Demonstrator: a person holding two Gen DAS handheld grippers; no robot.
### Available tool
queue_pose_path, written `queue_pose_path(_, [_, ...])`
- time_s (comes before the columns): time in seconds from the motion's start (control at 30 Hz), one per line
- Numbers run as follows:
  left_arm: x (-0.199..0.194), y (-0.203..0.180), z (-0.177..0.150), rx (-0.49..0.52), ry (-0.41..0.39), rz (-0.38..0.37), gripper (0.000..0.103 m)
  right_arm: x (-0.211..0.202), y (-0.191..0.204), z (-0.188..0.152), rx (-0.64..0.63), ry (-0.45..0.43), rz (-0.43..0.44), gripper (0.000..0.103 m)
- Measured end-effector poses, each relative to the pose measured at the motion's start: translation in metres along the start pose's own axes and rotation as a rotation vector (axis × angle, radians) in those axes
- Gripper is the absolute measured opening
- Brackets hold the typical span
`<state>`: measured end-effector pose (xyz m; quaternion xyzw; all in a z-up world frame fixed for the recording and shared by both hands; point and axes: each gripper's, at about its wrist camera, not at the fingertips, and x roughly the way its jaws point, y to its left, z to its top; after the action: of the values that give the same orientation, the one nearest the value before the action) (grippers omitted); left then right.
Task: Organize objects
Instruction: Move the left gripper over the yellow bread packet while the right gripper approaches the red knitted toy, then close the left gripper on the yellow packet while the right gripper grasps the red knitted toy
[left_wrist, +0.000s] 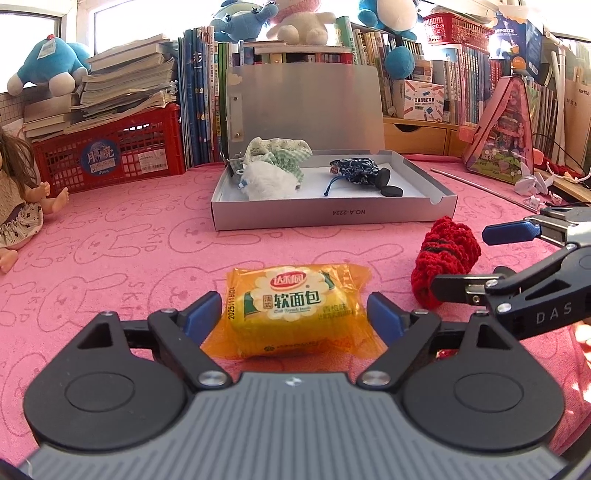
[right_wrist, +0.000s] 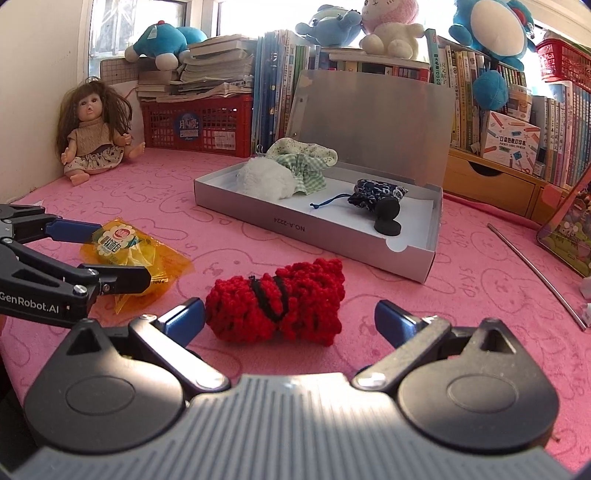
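Between the open fingers of the left gripper (left_wrist: 294, 310) lay the yellow bread packet (left_wrist: 295, 306) on the pink worktop (left_wrist: 129, 240). Right gripper (right_wrist: 290, 315), also open, framed the red knitted piece (right_wrist: 275, 302), near the grey box (right_wrist: 317, 225).

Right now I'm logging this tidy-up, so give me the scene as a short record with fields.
surface: pink cloth
box: silver box, lid open
in box: white and green cloths, dark pouch, black discs
outside box: bread packet, red knit piece
left gripper: open around bread packet
right gripper: open around red knit piece
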<state>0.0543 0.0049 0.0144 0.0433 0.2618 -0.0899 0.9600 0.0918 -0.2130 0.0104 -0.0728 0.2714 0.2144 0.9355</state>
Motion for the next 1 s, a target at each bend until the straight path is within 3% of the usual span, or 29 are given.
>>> queue_pose_path(0.4, [0.005,-0.001,-0.002,-0.014,0.000,-0.007,0.093,0.014,0.008,0.009,-0.011,0.032,0.061,0.084])
queue_pose_path(0.83, [0.014,-0.001,-0.005,-0.018,0.006,-0.011,0.095,0.021,0.014,0.002,0.004,0.046,0.045,0.072])
queue_pose_path(1.0, [0.011,-0.002,-0.006,-0.036,-0.003,-0.012,0.089,0.019,0.015,0.002,0.016,0.035,0.035,0.069])
